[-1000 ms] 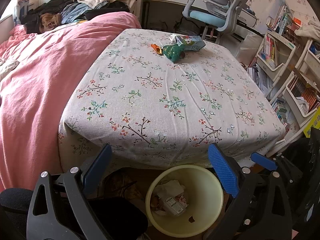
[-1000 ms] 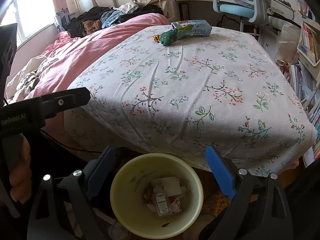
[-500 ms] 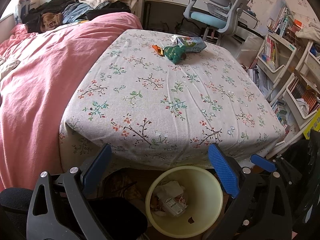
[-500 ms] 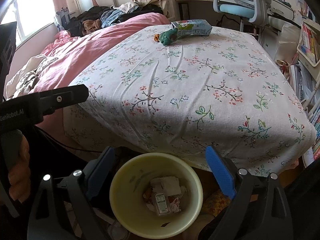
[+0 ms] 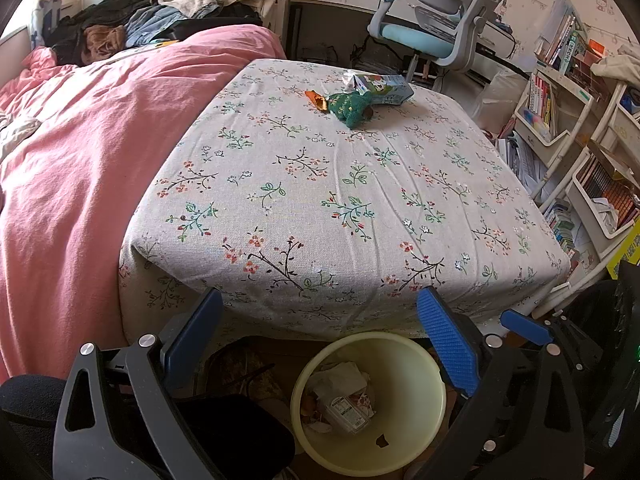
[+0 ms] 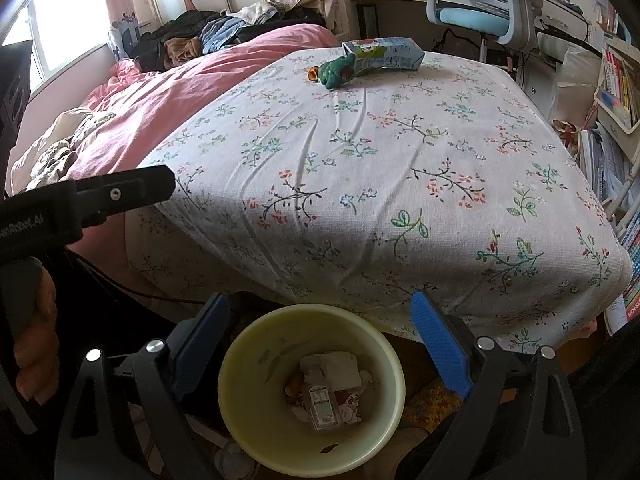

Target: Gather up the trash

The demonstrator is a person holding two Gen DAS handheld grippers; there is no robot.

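A pale yellow bin stands on the floor below the near edge of a table with a floral cloth. Paper and wrappers lie in it. At the table's far end lie a blue-green carton, a green crumpled wrapper and an orange scrap. My left gripper is open and empty above the bin. My right gripper is open and empty above the bin too.
A bed with a pink cover lies left of the table, clothes piled at its head. A blue-grey desk chair stands behind the table. Bookshelves line the right side. The left gripper's body shows at the right wrist view's left.
Both grippers have shifted slightly forward and up above the bin; the table's far items look a little nearer. Nothing was taken or let go.
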